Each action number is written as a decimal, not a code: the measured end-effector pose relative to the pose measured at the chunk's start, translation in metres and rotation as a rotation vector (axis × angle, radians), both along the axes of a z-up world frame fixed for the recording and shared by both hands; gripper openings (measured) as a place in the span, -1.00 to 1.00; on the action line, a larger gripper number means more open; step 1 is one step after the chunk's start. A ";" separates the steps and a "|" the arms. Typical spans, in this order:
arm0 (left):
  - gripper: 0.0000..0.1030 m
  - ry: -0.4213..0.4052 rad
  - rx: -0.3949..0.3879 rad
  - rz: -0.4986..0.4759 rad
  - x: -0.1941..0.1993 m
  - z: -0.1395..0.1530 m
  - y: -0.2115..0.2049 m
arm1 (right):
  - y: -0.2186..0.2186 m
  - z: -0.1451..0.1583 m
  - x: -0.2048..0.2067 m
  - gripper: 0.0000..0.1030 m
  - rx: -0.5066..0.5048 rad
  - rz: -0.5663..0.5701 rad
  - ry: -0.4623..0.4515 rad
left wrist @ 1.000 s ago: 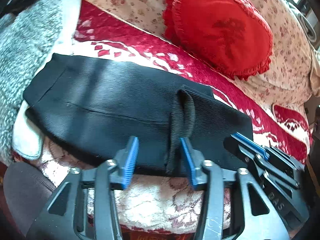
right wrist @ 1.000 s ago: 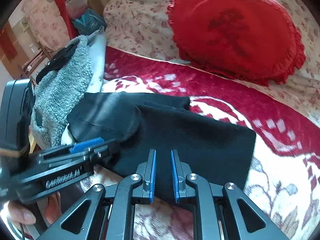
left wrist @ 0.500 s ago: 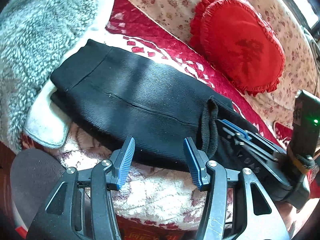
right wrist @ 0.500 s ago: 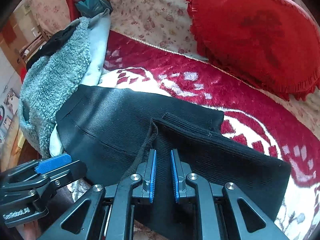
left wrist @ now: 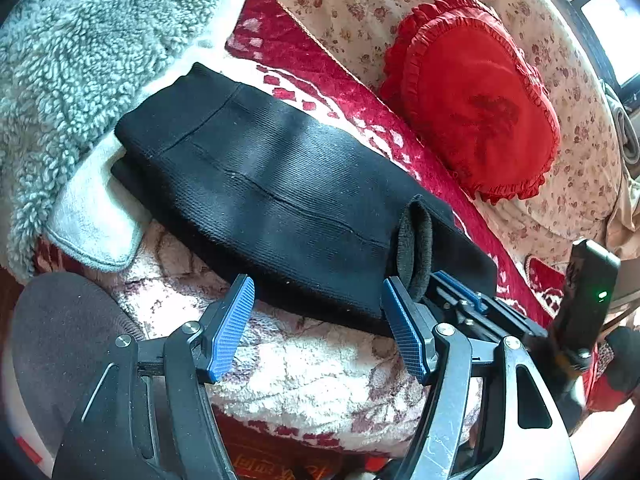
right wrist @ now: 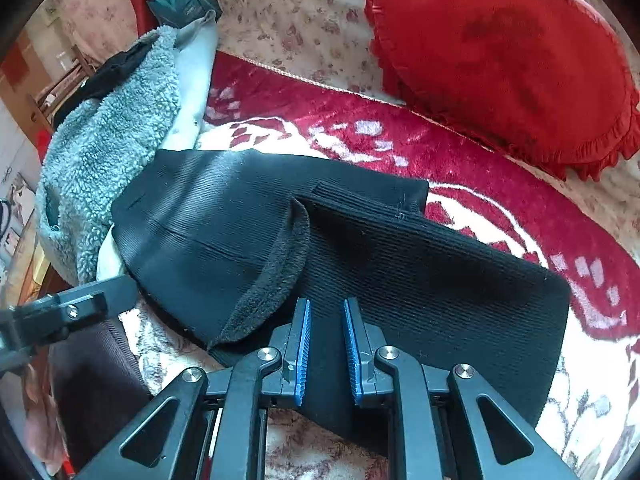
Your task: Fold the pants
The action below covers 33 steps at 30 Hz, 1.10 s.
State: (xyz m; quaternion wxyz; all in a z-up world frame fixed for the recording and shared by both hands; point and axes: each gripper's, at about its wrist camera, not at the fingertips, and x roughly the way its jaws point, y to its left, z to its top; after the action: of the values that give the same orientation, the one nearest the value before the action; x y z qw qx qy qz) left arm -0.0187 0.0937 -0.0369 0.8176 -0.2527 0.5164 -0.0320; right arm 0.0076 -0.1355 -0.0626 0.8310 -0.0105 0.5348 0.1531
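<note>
We note a red heart-shaped cushion (left wrist: 476, 100) with a frilled edge leaning on the floral sofa back (left wrist: 360, 12). A grey fleece garment (left wrist: 80, 60) lies heaped leftward on the red-and-white blanket (right wrist: 460, 168).

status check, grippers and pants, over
Left gripper open, just widened, empty. Right gripper narrow, jaws just easing, pants between. Grey fleece crowds the far end.

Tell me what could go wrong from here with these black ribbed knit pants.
1. The fuzzy turned-up edge on the black ribbed knit pants may get creased into the next fold.
2. The left gripper, jaws just opening with nothing between them, could snag the plush red-and-cream blanket under it.
3. The right gripper, narrowly open over the pants, might pinch one layer only.
</note>
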 end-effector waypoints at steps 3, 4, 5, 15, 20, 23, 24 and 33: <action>0.29 -0.004 -0.024 0.017 -0.002 0.001 0.007 | 0.002 0.010 0.003 -0.67 0.030 0.007 -0.007; 0.29 -0.005 -0.028 0.024 -0.003 0.002 0.010 | 0.004 0.014 0.003 -0.66 0.024 0.011 -0.020; 0.29 -0.004 -0.031 0.028 -0.003 0.002 0.011 | 0.005 0.017 0.004 -0.65 0.025 0.015 -0.027; 0.51 0.024 -0.110 0.109 -0.005 -0.012 0.039 | 0.030 0.009 0.025 -0.34 0.075 0.035 0.007; 0.51 0.036 -0.114 0.131 -0.002 -0.017 0.051 | 0.042 0.009 0.038 -0.29 0.086 0.052 0.013; 0.51 0.046 -0.120 0.145 -0.002 -0.020 0.058 | 0.048 0.011 0.045 -0.29 0.108 0.061 0.018; 0.51 0.050 -0.123 0.146 -0.002 -0.021 0.060 | 0.050 0.011 0.047 -0.29 0.110 0.063 0.018; 0.52 0.043 -0.160 0.131 -0.006 -0.023 0.071 | 0.073 0.013 0.066 -0.28 0.135 0.101 0.029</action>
State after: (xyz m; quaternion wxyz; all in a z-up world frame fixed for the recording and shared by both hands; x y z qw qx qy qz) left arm -0.0243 0.1644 -0.0595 0.7839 -0.3511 0.5119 -0.0145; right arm 0.0735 -0.0620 -0.0498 0.8131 0.0211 0.5341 0.2306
